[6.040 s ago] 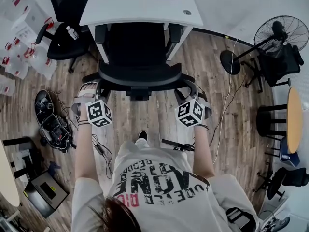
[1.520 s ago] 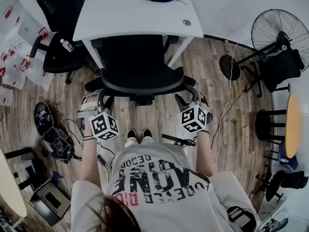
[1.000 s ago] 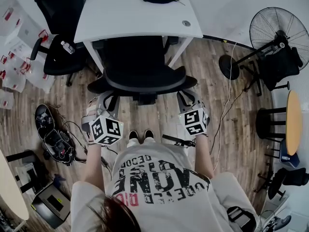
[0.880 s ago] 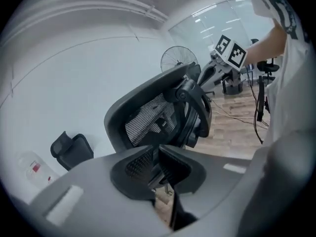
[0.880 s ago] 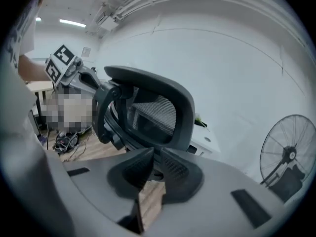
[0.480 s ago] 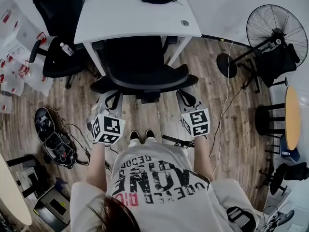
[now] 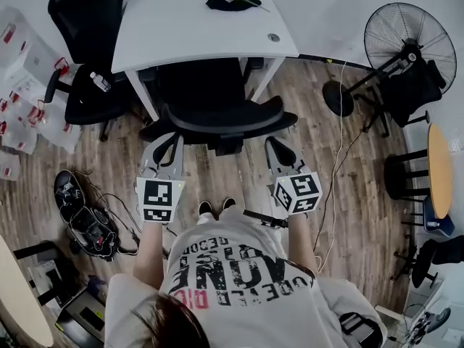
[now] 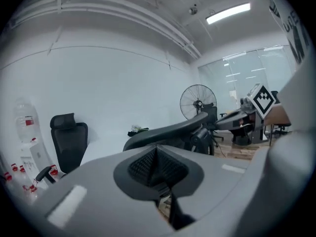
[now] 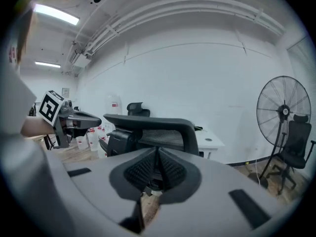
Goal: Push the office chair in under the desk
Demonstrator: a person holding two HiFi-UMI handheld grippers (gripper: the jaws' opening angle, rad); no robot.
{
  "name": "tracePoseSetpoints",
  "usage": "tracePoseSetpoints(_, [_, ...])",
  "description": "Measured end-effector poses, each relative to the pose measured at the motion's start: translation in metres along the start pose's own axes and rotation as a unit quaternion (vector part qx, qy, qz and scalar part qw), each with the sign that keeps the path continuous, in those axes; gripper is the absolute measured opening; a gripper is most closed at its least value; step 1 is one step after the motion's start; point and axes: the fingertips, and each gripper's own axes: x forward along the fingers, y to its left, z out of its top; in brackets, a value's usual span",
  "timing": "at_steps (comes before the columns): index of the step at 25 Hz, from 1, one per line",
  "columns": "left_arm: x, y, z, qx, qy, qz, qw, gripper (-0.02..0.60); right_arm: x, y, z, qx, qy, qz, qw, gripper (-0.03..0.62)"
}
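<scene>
The black office chair (image 7: 217, 96) has its seat under the white desk (image 7: 181, 20); its curved backrest rim (image 7: 221, 122) faces me. My left gripper (image 7: 169, 139) hangs just short of the rim's left end, shut and empty. Near the rim's right end my right gripper (image 7: 275, 143) is likewise shut on nothing; both pairs of jaws have just closed. In the left gripper view the pads (image 8: 148, 164) meet, with the backrest (image 8: 168, 131) beyond them. In the right gripper view the pads (image 9: 168, 169) meet below the backrest (image 9: 148, 125). Neither gripper touches the chair.
A second black chair (image 7: 90, 20) stands left of the desk, with a bottle (image 7: 101, 83) on its seat. A standing fan (image 7: 402, 38) is at the right, a cord (image 7: 337, 158) trailing over the wood floor. Cables and gear (image 7: 83, 220) lie at the left. A round table (image 7: 438, 176) is far right.
Both grippers have drawn back from the chair's back rim, risen and rolled so that their cubes face up, and their jaws have closed. The chair stays under the desk.
</scene>
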Motion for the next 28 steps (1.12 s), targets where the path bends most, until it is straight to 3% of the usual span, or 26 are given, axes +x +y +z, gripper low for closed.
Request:
tracePoseSetpoints(5, [-0.014, -0.001, 0.036, -0.007, -0.051, 0.023, 0.9984, 0.011, -0.016, -0.005, 0.026, 0.021, -0.036, -0.007, 0.999, 0.027])
tracePoseSetpoints(11, [-0.021, -0.009, 0.080, -0.046, -0.103, 0.040, 0.9927, 0.011, -0.027, 0.001, 0.070, 0.024, -0.091, 0.012, 0.995, 0.026])
tracePoseSetpoints(22, [-0.033, -0.061, 0.131, -0.063, -0.136, 0.052, 0.9873, 0.011, -0.050, 0.033, 0.114, 0.046, -0.123, 0.102, 0.986, 0.028])
tracePoseSetpoints(28, [-0.049, -0.087, 0.149, -0.061, -0.152, 0.071, 0.9839, 0.011, -0.077, 0.051, 0.132, 0.024, -0.136, 0.132, 0.982, 0.028])
